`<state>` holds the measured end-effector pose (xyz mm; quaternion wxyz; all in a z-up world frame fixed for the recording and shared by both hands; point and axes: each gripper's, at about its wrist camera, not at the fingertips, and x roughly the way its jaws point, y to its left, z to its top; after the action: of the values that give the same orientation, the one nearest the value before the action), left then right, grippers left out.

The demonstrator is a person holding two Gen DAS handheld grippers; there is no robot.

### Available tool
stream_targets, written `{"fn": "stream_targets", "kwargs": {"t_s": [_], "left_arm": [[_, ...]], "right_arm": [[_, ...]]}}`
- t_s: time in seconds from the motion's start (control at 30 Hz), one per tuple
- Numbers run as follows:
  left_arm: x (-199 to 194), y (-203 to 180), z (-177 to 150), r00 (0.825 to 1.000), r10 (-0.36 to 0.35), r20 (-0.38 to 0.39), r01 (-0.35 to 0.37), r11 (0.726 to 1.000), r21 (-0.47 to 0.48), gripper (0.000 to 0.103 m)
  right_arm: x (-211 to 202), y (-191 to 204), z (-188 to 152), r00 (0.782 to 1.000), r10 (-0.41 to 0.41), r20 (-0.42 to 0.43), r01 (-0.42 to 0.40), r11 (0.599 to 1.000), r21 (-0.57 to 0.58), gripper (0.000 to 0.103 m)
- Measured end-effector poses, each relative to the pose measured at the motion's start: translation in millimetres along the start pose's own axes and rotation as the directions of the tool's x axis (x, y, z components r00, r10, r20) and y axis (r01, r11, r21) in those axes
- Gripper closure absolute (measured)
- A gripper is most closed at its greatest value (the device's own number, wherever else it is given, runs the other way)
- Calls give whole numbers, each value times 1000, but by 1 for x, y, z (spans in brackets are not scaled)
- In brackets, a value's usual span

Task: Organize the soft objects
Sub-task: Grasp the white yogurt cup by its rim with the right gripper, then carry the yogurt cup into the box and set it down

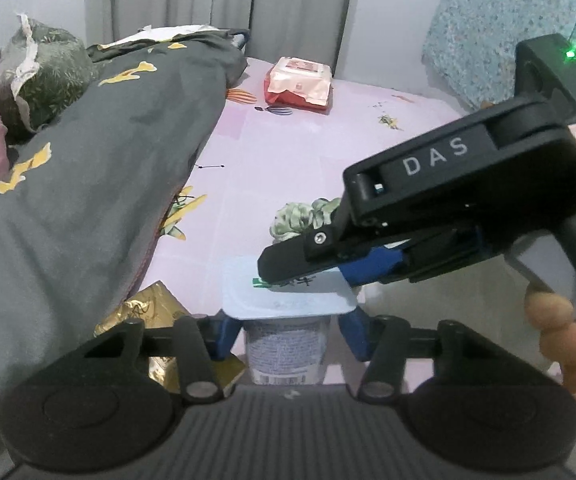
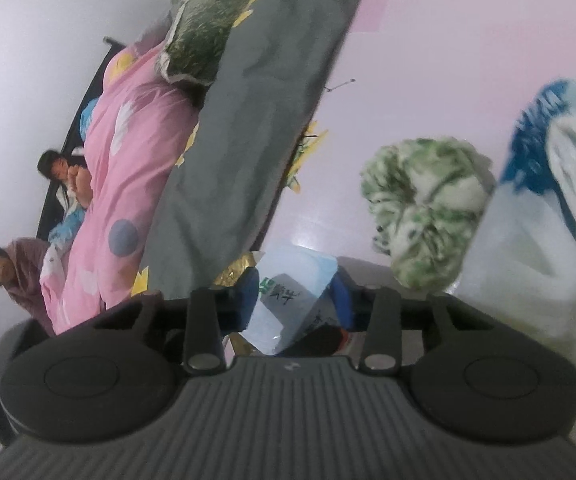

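Observation:
My left gripper (image 1: 288, 332) is shut on a small yogurt cup (image 1: 288, 344) with a pale blue lid (image 1: 288, 294), held upright over the pink bed sheet (image 1: 303, 136). My right gripper (image 1: 307, 276) comes in from the right, and its fingers are closed on the edge of that lid. In the right wrist view the same lid (image 2: 293, 296) sits between the blue fingers (image 2: 248, 298) of the right gripper (image 2: 295, 300). A green and white scrunchie (image 1: 301, 216) lies on the sheet just behind, and it also shows in the right wrist view (image 2: 427, 208).
A grey quilt (image 1: 88, 184) with yellow prints covers the left. A gold foil packet (image 1: 148, 312) lies at its edge. A red wipes pack (image 1: 299, 84) is at the back. A green pillow (image 1: 40, 72) and pink bedding (image 2: 128, 184) lie left. A white and blue bag (image 2: 547, 208) is right.

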<state>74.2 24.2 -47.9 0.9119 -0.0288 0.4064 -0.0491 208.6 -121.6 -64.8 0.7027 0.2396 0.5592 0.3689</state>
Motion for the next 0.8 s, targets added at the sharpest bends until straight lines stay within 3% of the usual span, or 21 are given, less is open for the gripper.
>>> {"fn": "stream_targets", "kwargs": {"t_s": [0.23, 0.43, 0.63, 0.8], "left_arm": [[-29, -10, 14, 997, 12, 74, -13, 1000, 23, 55], [-61, -44, 39, 985, -24, 168, 7, 995, 101, 55], [-80, -120, 67, 962, -166, 217, 113, 965, 237, 54], [-69, -197, 86, 934, -328, 139, 268, 903, 335, 52]], "right_arm": [[-30, 19, -10, 998, 32, 63, -29, 998, -50, 64], [-85, 40, -17, 980, 57, 189, -37, 994, -107, 64], [-183, 28, -33, 931, 47, 362, -13, 995, -97, 63], [-274, -9, -61, 872, -37, 487, 51, 999, -16, 62]]}}
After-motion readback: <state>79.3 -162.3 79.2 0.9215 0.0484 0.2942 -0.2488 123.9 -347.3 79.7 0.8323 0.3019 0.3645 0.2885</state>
